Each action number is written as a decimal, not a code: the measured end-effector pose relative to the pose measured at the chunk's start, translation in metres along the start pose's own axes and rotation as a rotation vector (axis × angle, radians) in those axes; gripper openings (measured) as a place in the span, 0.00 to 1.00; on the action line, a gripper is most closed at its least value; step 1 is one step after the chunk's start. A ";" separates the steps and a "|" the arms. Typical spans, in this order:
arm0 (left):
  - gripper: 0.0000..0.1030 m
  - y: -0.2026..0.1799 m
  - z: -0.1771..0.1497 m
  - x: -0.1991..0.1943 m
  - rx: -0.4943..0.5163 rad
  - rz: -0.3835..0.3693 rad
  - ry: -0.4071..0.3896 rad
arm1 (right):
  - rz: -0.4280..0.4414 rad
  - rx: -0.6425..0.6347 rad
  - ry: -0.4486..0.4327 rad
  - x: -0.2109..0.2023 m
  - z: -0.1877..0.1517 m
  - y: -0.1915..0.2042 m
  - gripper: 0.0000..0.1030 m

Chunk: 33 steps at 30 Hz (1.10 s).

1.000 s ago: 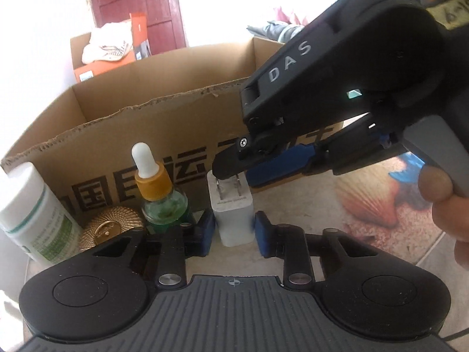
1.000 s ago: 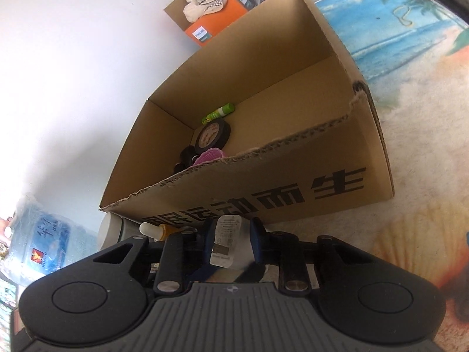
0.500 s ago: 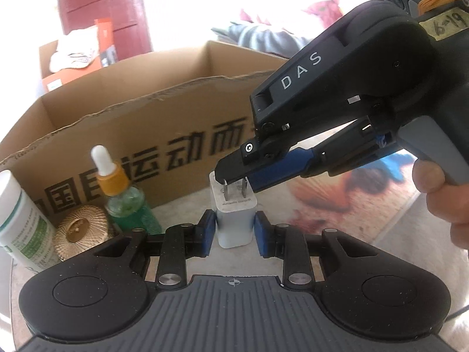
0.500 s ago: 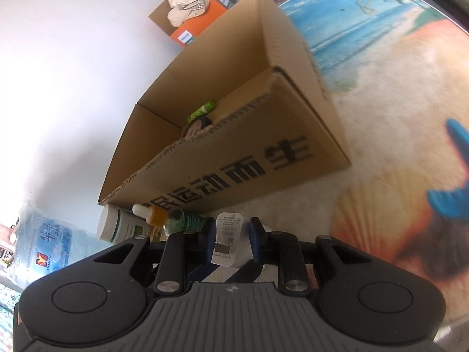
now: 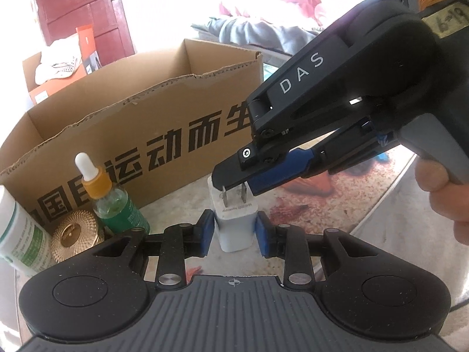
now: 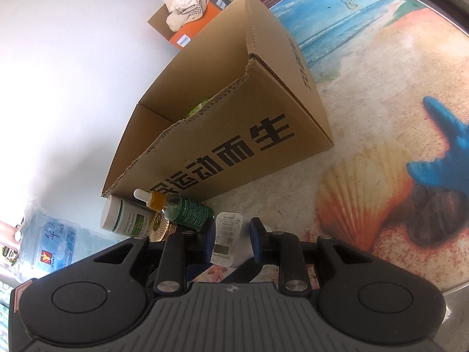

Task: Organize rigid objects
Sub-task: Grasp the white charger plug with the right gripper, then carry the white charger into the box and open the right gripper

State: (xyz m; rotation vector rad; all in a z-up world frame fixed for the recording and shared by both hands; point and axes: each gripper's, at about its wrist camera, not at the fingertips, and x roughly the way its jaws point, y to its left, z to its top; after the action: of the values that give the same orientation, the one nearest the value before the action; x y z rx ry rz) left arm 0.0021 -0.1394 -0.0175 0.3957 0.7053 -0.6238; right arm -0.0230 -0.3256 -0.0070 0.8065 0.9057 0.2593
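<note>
**A:** Left wrist view first. Which step are you on?

**B:** You're re-gripping the charger (image 5: 236, 228), which stands on the desk (image 5: 296, 211) just in front of the cardboard box (image 5: 146, 135). The fingers (image 5: 204, 231) of your left gripper (image 5: 231, 231) flank it. They have just been opening and aren't pressing on it.

**A:** And the right wrist view?

**B:** Your right gripper (image 6: 231, 236) has also been opening. The charger (image 6: 227, 234) sits between its fingers with a gap at one pad. Next, I'd say clamp one gripper firmly, then lift the charger over the box (image 6: 234, 135) wall.
</note>
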 end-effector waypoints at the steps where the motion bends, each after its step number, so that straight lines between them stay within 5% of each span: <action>1: 0.30 -0.002 -0.001 0.000 0.001 0.004 0.002 | 0.003 -0.001 0.000 0.001 0.000 0.000 0.29; 20: 0.25 0.012 0.017 0.003 -0.056 -0.005 0.019 | 0.012 -0.004 -0.024 -0.008 -0.004 0.001 0.31; 33: 0.25 0.041 0.066 -0.066 -0.056 0.070 -0.171 | 0.068 -0.208 -0.153 -0.048 0.028 0.090 0.30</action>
State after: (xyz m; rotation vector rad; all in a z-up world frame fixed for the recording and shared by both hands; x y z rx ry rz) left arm 0.0211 -0.1175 0.0807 0.3095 0.5427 -0.5634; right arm -0.0197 -0.3030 0.0968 0.6550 0.6960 0.3408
